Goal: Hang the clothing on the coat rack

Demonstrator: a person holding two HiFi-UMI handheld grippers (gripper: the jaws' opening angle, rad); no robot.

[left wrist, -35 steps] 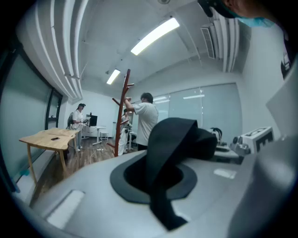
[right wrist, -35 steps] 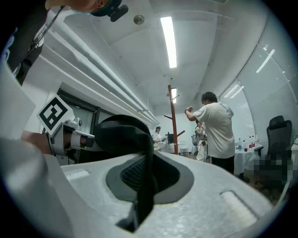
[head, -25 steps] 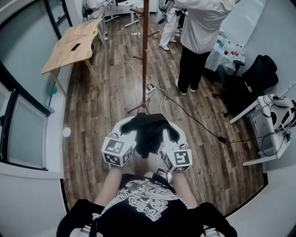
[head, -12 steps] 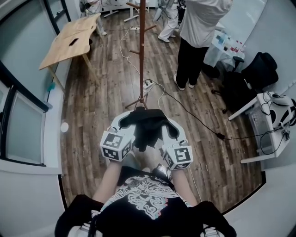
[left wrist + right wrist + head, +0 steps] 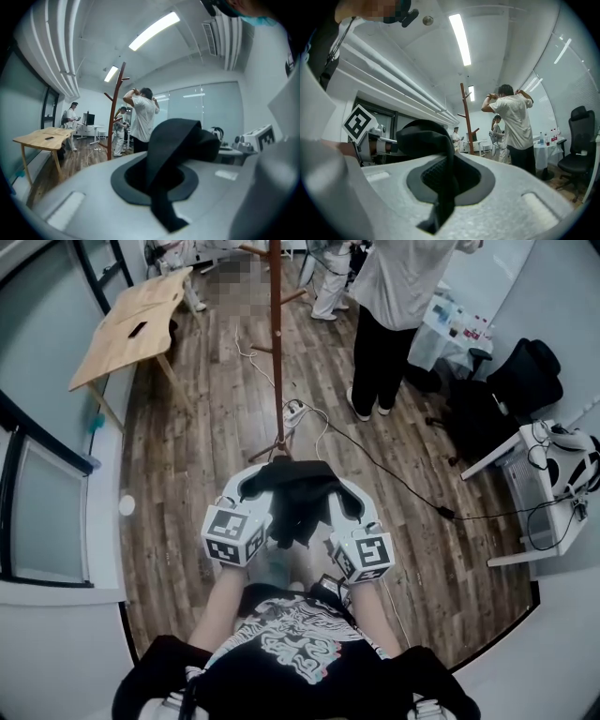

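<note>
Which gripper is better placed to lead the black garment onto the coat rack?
Left, marginally. Both the left gripper and right gripper are shut on the black garment, but the coat rack stands ahead on the left gripper's side, while a person stands ahead of the right.

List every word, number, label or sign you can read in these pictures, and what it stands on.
No readable text anywhere.
Left marker cube, right marker cube: black-and-white square patterns, not lettering.
Black T-shirt with white print: a swirling graphic, no letters legible.
Small distant bottles: labels too small to read.
</note>
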